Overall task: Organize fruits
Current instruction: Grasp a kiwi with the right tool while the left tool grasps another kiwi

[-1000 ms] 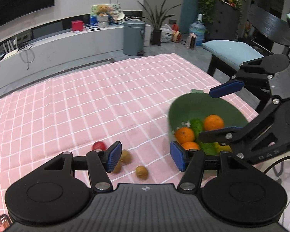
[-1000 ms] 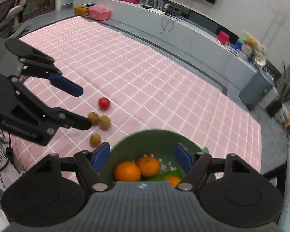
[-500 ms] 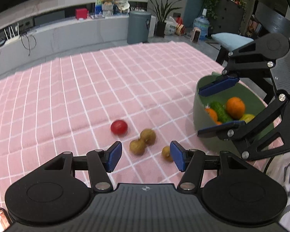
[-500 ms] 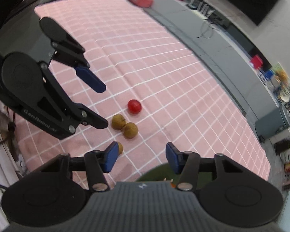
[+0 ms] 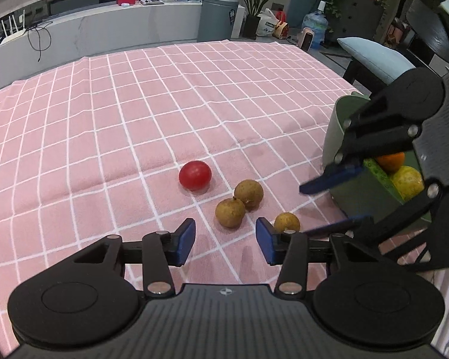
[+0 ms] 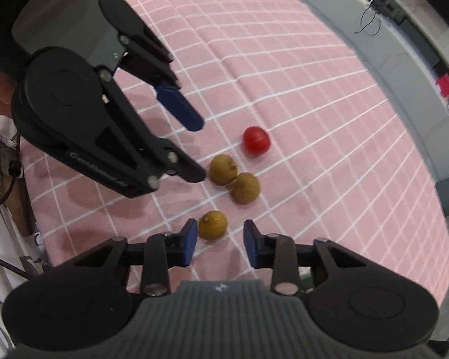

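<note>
Your left gripper (image 5: 225,240) is spread wide, nothing between the pads, low over the pink checked cloth (image 5: 134,119). Just ahead of its tips sit two brown longan-like fruits touching each other: the nearer one (image 5: 230,212) and the farther one (image 5: 248,194). A third brown fruit (image 5: 286,223) lies right beside your left gripper's right pad (image 5: 265,240); contact can't be confirmed from this angle. The red tomato (image 5: 195,175) is further ahead, slightly left, apart from the brown pair.

Your right gripper (image 6: 219,243) is also spread, holding nothing. The single brown fruit sits just ahead of its left pad (image 6: 189,245), close to it, not between the fingers. Touching pair further ahead, tomato beyond them.

The green bowl (image 5: 333,137) is off to the right of your left gripper, mostly hidden behind your right gripper's frame. Inside it you can see an orange (image 5: 391,160), a yellow fruit (image 5: 408,182) and something green (image 5: 377,169), probably a cucumber, view is poor.
</note>
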A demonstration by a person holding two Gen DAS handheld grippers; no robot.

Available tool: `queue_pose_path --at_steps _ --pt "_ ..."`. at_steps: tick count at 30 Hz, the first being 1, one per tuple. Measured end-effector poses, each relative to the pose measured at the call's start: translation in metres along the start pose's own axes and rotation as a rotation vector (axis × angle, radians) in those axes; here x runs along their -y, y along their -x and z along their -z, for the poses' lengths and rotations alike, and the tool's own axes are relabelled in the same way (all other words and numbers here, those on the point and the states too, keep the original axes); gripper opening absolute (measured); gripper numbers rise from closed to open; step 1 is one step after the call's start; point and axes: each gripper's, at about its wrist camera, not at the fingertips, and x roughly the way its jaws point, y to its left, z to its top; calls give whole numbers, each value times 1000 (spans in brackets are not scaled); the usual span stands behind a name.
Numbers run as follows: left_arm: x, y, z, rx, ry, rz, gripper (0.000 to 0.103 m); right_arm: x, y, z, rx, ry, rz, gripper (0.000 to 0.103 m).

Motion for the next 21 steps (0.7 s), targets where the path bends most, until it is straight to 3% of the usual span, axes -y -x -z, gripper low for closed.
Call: queue_pose_path --at_steps 7,21 --pt "7 -17 -2 1 -32 -2 52 5 -17 0 -31 -31 -34 29" --pt "14 -30 -3 -9 -60 -27 29 7 -28 2 -24 -56 -71 20"
